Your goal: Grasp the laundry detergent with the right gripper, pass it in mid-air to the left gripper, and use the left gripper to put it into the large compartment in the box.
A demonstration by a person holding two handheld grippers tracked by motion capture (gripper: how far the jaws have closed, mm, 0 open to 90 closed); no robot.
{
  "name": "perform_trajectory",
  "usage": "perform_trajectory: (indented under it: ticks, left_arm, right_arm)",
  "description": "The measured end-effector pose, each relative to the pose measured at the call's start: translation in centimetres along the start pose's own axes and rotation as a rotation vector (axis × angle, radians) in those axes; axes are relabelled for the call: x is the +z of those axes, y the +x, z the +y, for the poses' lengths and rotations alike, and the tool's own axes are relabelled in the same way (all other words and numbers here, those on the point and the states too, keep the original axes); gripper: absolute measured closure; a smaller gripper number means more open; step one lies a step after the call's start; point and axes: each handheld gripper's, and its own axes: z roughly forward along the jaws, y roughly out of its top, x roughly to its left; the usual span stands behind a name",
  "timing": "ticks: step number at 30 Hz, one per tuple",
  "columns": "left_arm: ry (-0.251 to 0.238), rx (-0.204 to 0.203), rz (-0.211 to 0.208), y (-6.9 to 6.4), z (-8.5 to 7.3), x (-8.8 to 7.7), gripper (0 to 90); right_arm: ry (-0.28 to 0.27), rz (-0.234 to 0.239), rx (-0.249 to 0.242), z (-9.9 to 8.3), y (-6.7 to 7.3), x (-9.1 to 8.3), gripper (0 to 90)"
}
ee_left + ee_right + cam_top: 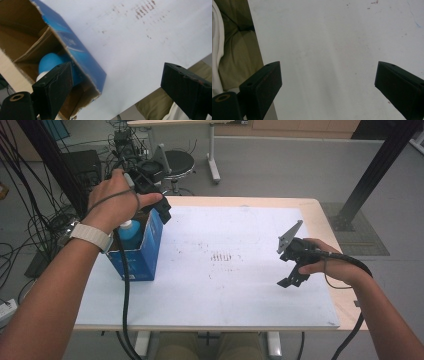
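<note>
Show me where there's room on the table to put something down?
The white mat is bare between the blue box and the right gripper, and along its far edge. The left corner is crowded: the left gripper hangs open above the box, which holds a blue bottle.

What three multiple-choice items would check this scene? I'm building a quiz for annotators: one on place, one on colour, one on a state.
1. Where is the bottle? A in the box; B on the bare table; C in the right gripper.
2. What colour is the box outside? A red; B blue; C green.
3. How do the left gripper jaws stand? A shut on the bottle; B shut on nothing; C open.

A: its top shows inside the box walls.
B: both views show blue sides.
C: the jaws stand wide with nothing between.
</note>
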Motion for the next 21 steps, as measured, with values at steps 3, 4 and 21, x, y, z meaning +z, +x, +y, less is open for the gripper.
perform_trajectory:
  ticks: [3,4,21]
  left_arm:
    - [0.002,0.039,-0.008,-0.8,0.4,0.0,11.1]
    - [0.004,0.055,-0.013,-1.0,0.6,0.0,11.1]
    - [0.009,0.283,-0.067,-4.6,2.0,1.8,11.0]
  right_arm:
    - [0.002,-0.003,0.005,-0.2,0.0,0.0,7.3]
    - [0.002,-0.003,0.008,-0.2,0.1,0.0,7.3]
    - [0.009,-0.003,0.020,-0.2,0.3,0.0,7.3]
